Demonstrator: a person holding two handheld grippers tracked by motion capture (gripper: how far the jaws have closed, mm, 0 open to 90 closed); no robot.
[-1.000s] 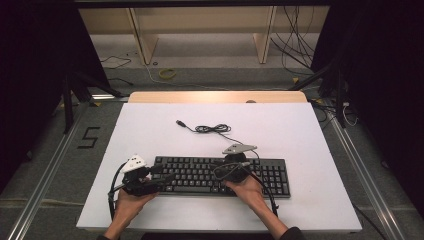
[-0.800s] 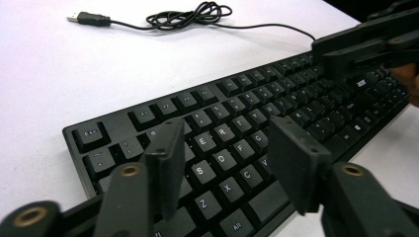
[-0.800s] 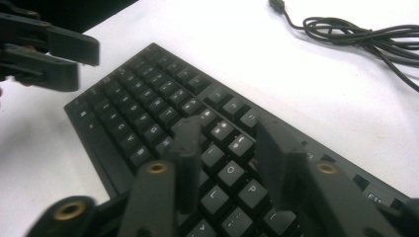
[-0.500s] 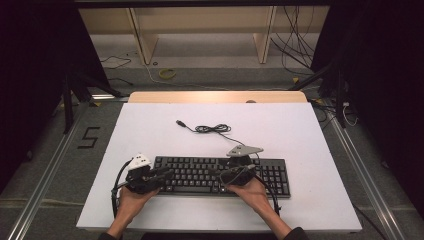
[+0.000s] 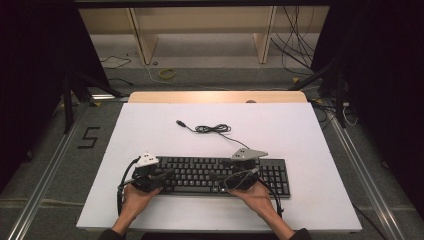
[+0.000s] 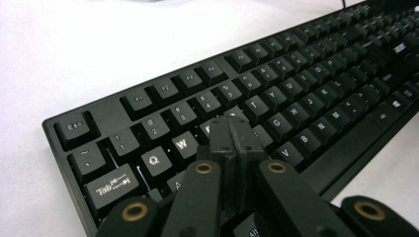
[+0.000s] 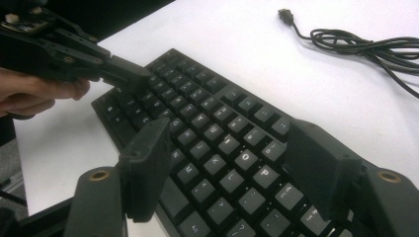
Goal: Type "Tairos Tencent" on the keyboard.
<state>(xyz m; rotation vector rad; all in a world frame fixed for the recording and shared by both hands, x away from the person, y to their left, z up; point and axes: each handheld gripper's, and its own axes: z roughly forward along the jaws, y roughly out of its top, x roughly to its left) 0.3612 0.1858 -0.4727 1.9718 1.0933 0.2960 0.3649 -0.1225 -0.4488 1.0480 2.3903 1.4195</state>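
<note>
Keyboard (image 5: 215, 175): one; cable (image 5: 212, 129): one; grippers: two.

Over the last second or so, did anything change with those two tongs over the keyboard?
Yes. The left tongs have just been closing and now stand shut, tips together over the keyboard's left letter keys, nothing between them. The right tongs have just been opening and stand wide above the keys near O and P, holding nothing. Both hands barely shifted. The keyboard and its coiled cable lie as before on the white table.
</note>
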